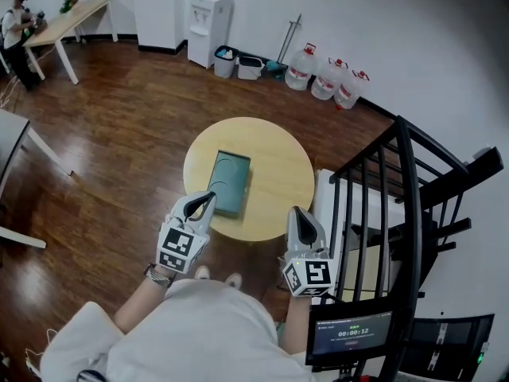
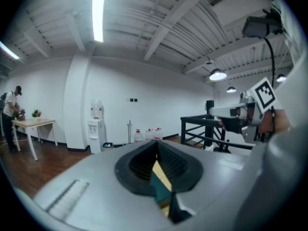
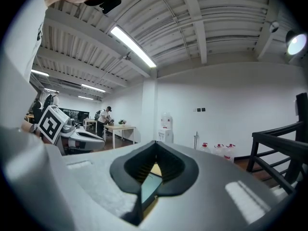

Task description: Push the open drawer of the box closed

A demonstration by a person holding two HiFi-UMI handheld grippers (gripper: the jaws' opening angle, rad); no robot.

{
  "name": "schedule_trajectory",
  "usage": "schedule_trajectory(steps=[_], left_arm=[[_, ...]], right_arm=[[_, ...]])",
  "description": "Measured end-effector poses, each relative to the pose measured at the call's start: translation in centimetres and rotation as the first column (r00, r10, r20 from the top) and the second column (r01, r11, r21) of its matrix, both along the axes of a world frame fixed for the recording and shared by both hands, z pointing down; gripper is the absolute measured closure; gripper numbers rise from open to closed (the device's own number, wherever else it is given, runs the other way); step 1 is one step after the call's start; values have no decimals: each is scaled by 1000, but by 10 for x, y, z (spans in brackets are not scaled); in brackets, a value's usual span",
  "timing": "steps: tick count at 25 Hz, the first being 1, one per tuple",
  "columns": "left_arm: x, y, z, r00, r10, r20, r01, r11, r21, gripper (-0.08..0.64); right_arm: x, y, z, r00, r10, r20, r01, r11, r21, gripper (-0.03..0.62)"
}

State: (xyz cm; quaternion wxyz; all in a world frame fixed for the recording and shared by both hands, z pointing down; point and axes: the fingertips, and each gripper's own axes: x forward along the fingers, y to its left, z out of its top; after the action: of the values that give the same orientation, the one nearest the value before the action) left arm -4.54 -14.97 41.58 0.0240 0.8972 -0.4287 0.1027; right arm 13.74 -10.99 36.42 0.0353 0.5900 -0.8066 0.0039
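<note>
Left claw (image 1: 208,198) has its jaws pressed together with nothing between them, and the right claw (image 1: 296,212) is in the same state. The green box (image 1: 230,181) lies flat on the round yellow table (image 1: 282,173), a little left of the middle. Its near left corner is just beside the tip of the left claw, but I cannot tell if they touch. From above the box looks like one flat piece, so which end carries the open drawer is not clear to me. I think the closed jaws are good for this step, because they give one blunt tip. This tip should meet the middle of the drawer front and push straight along the length of the box. The table seems smooth, so the box may slide. The right claw, now well apart from it at the table edge, could hold the opposite end steady.
</note>
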Motion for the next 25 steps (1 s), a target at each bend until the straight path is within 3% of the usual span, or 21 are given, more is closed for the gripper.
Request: schedule_trajectory(steps=[10,14,18,25], left_arm=[[-8,16,38,998,66,23,-65,996,-58,554],[-17,20,41,999,44,15,-43,997,-63,554],[-31,27,45,1000,2,-2,-2,997,-83,554],[-34,87,49,1000,6,1,-6,997,-74,554]], right_arm=[[-1,37,18,997,81,-1,-81,995,-57,589],[2,45,26,995,98,-10,-99,992,-82,588],[0,54,19,993,113,-17,-114,992,-49,589],[-2,112,23,991,131,15,-130,991,-40,588]])
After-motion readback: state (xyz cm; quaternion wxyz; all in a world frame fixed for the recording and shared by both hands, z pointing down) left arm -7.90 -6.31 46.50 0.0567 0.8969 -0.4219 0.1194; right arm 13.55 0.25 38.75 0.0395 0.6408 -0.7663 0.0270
